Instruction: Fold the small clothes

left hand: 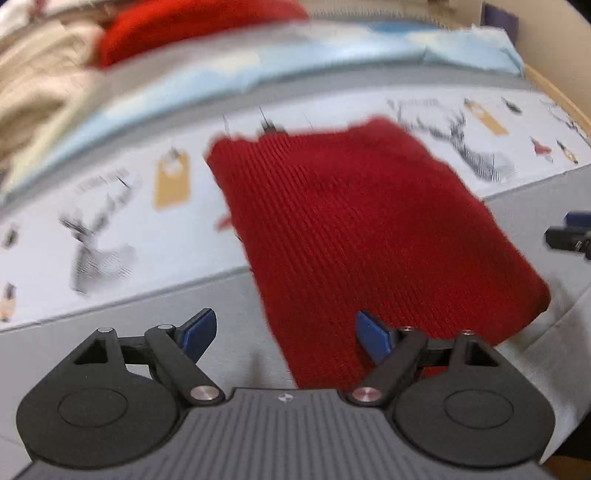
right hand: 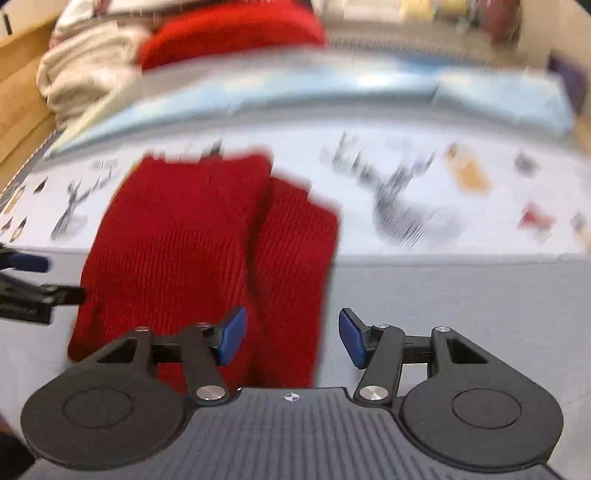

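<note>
1. The left gripper [left hand: 284, 336] sits nearest the lens in the left wrist view, its jaws spread wide with nothing between the blue pads [left hand: 197, 332].
2. The red knitted garment [left hand: 354, 236] lies just ahead of those jaws. Its near edge runs down between them towards the right-hand pad, though whether that pad touches the knit cannot be told.
3. The right gripper [right hand: 291, 336] is likewise agape in the right wrist view, its blue pads [right hand: 232, 334] wide apart and holding nothing.
4. In this view the red knitted garment [right hand: 207, 251] lies ahead and to the left of the jaws. Its near end passes behind the left-hand pad and reaches into the gap, while the right-hand pad stands over bare grey cloth.
5. The garment appears doubled, one layer lying over another with a seam-like fold running down its length.
6. It rests on a grey cover [left hand: 229, 295], partly over a white printed sheet [left hand: 110, 221] with dark deer figures and ochre tags.
7. Each gripper shows at the edge of the other's view, beside the garment.
8. Beyond the sheet lies a pale blue cloth [right hand: 332, 88], blurred.
9. Farthest back sit a second red item [right hand: 232, 33] and a cream bundle [right hand: 85, 66], touching one another.
</note>
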Demonstrator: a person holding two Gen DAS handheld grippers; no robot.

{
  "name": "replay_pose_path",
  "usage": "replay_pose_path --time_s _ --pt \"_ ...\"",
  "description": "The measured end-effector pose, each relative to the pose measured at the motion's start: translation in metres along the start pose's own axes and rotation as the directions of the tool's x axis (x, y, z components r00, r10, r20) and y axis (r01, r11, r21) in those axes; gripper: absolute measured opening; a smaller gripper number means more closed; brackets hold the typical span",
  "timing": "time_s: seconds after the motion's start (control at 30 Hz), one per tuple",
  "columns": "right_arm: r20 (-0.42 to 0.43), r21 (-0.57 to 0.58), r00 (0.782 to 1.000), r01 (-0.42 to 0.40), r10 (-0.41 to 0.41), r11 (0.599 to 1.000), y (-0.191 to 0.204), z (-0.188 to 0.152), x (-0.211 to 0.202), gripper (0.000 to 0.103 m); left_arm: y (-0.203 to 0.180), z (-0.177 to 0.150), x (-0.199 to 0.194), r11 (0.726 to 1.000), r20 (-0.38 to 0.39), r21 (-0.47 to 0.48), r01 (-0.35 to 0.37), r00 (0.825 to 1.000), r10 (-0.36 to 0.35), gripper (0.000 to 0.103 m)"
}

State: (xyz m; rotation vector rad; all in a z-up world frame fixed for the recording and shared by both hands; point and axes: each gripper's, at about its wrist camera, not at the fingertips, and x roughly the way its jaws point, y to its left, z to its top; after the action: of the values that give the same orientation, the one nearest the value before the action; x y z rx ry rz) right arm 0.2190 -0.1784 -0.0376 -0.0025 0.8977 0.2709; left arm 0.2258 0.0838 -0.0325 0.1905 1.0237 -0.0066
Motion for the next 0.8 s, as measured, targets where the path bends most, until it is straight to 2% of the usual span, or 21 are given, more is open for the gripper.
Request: replay_pose_path --time_s 0.1,0.17,0.23,0.37,0.47,0.53,0.6,0.63,0.7,0.8 --pt "0.107 -0.007 0.993 0.043 -0.042 0.999 -0.001 -0.002 -0.038 0.060 0.007 -0.013 -0.042 0.998 0.111 -0.063 0.004 0.994 0.003 0.089" --pt "0.181 0.007 0.983 0.041 -0.042 0.999 0.000 -0.011 -0.067 0.064 0.008 -0.029 -0.073 0.993 0.211 -0.120 -0.003 0.977 0.028 0.090" --pt "0.237 0.002 0.971 0.039 -0.039 0.999 0.003 -0.023 -0.090 0.073 0.006 -0.053 -0.098 0.985 0.271 -0.174 0.009 0.962 0.039 0.090" --pt "0.286 -0.019 0.958 0.038 -0.031 0.999 0.017 -0.063 -0.123 0.076 -0.010 -0.102 -0.130 0.960 0.297 -0.269 0.072 0.955 0.011 0.090" --pt "0.275 -0.019 0.961 0.021 -0.015 1.000 0.027 -0.097 -0.133 0.076 -0.021 -0.132 -0.140 0.946 0.268 -0.307 0.107 0.963 -0.022 0.090" --pt "0.238 -0.009 0.971 0.003 0.000 1.000 0.034 -0.113 -0.134 0.076 -0.030 -0.147 -0.142 0.944 0.253 -0.319 0.082 0.968 0.002 0.090" --pt "0.210 -0.007 0.977 -0.014 0.015 1.000 0.042 -0.119 -0.132 0.076 -0.042 -0.162 -0.141 0.951 0.271 -0.307 0.037 0.961 0.050 0.090" --pt "0.214 -0.020 0.977 -0.011 0.015 1.000 0.048 -0.120 -0.131 0.076 -0.048 -0.163 -0.136 0.955 0.263 -0.295 0.017 0.963 0.064 0.090" --pt "0.235 -0.057 0.972 0.004 0.009 0.998 0.058 -0.119 -0.128 0.076 -0.053 -0.159 -0.124 0.953 0.235 -0.300 0.037 0.971 0.037 0.090" --pt "0.241 -0.072 0.970 0.009 0.009 0.997 0.064 -0.119 -0.120 0.076 -0.053 -0.150 -0.114 0.936 0.251 -0.347 0.055 0.967 0.036 0.090"
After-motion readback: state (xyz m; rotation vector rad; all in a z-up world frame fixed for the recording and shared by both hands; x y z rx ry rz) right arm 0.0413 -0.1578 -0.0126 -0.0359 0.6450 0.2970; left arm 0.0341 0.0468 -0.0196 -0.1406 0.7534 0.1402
